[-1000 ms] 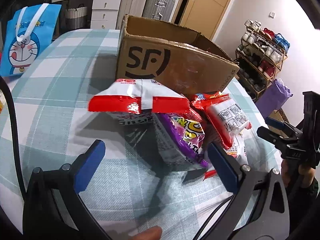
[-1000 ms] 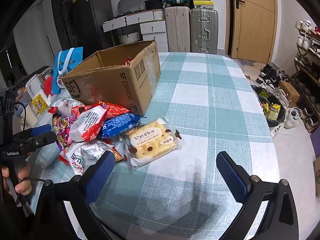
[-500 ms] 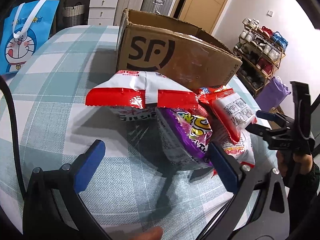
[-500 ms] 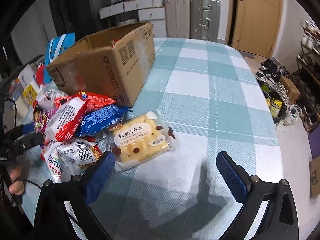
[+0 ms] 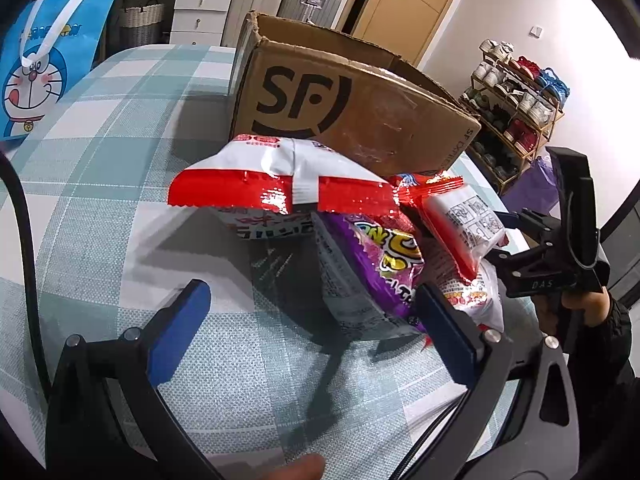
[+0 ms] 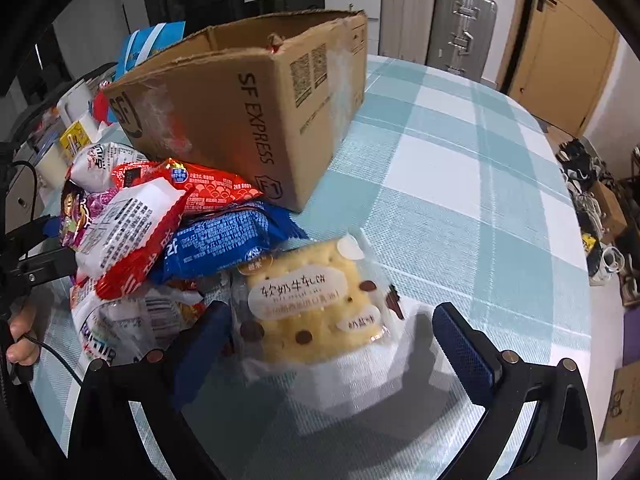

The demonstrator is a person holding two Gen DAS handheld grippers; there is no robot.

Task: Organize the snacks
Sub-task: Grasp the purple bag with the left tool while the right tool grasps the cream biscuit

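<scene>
A pile of snack packets lies in front of an open cardboard SF box (image 5: 352, 108) (image 6: 248, 116). In the left wrist view a red-and-white packet (image 5: 280, 188) tops a purple packet (image 5: 376, 272), and my left gripper (image 5: 316, 332) stands open just short of them. In the right wrist view a clear pack of yellow crackers (image 6: 316, 304) lies between the open fingers of my right gripper (image 6: 336, 344). Beside it lie a blue packet (image 6: 224, 240) and a red-and-white packet (image 6: 128, 232). The right gripper (image 5: 552, 256) also shows at the left view's right edge.
The table (image 6: 460, 184) has a teal-and-white checked cloth. A blue cartoon bag (image 5: 44, 60) stands at the far left. Suitcases (image 6: 460, 28) and drawers line the back wall, with a shoe rack (image 5: 520, 100) to the right. A hand (image 6: 20, 340) holds the left gripper.
Both grippers have moved in toward the pile. The right gripper came down and forward until its open fingers flank the cracker pack. The left gripper edged closer to the purple packet.
</scene>
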